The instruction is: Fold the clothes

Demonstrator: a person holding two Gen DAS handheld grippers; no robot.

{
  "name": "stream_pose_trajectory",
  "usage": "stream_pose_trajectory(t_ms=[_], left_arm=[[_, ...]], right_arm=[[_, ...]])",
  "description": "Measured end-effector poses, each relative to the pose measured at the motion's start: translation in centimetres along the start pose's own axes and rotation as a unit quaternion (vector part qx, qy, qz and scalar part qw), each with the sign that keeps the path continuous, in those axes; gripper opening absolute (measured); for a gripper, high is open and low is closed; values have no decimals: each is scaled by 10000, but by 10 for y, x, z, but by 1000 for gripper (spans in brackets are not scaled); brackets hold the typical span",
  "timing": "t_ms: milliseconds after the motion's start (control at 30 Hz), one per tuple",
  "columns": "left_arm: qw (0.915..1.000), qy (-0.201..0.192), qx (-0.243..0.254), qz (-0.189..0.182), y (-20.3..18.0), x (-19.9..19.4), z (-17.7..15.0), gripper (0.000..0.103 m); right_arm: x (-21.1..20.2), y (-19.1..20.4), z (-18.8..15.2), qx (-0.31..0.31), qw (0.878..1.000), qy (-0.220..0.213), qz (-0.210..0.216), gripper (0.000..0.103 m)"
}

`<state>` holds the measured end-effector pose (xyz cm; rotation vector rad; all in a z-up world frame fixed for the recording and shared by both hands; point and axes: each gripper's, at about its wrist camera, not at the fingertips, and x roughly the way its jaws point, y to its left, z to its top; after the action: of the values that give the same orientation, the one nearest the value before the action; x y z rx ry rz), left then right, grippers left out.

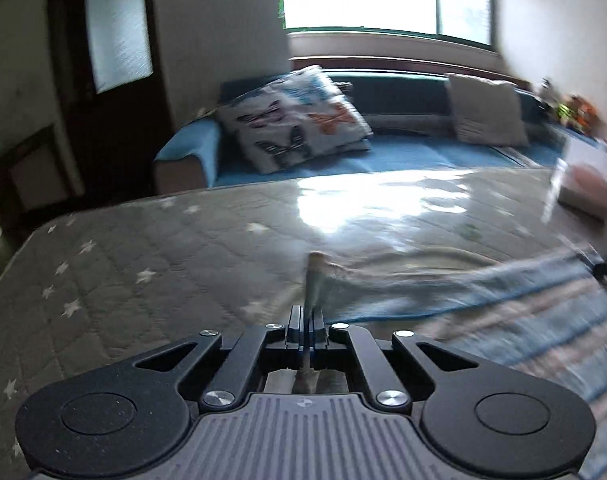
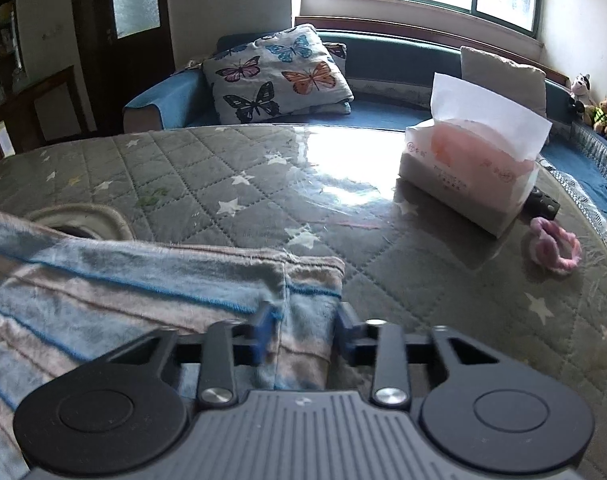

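Note:
A blue, pink and beige striped fleece garment (image 2: 135, 292) lies on the quilted star-patterned table cover (image 2: 223, 168). My left gripper (image 1: 306, 320) is shut on an edge of the garment (image 1: 503, 320), pinching a thin fold that sticks up between the jaws; the cloth stretches off to the right, blurred by motion. My right gripper (image 2: 303, 324) is open, its fingers straddling the garment's right corner, which lies flat between them. A beige collar or band (image 2: 83, 216) shows at the garment's far left edge.
A tissue pack (image 2: 471, 176) stands on the table's right side, with a pink hair tie (image 2: 551, 248) and a small black object (image 2: 543, 204) beside it. Behind the table is a blue sofa (image 2: 383, 112) with a butterfly pillow (image 2: 279, 76).

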<state>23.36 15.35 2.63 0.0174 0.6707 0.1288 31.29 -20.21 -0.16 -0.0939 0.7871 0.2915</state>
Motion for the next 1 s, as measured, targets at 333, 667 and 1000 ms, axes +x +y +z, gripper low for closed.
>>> stream_pose_trajectory(t_ms=[333, 667, 1000], left_arm=[[9997, 117, -38, 204, 29, 27, 3, 3], [9966, 341, 33, 747, 33, 43, -3, 16], [9975, 258, 192, 624, 12, -9, -18, 67]], right_arm=[[15, 11, 19, -82, 9996, -255, -93, 2], [18, 16, 18, -252, 9992, -191, -258, 23], [-28, 41, -10, -719, 9973, 26, 176, 57]])
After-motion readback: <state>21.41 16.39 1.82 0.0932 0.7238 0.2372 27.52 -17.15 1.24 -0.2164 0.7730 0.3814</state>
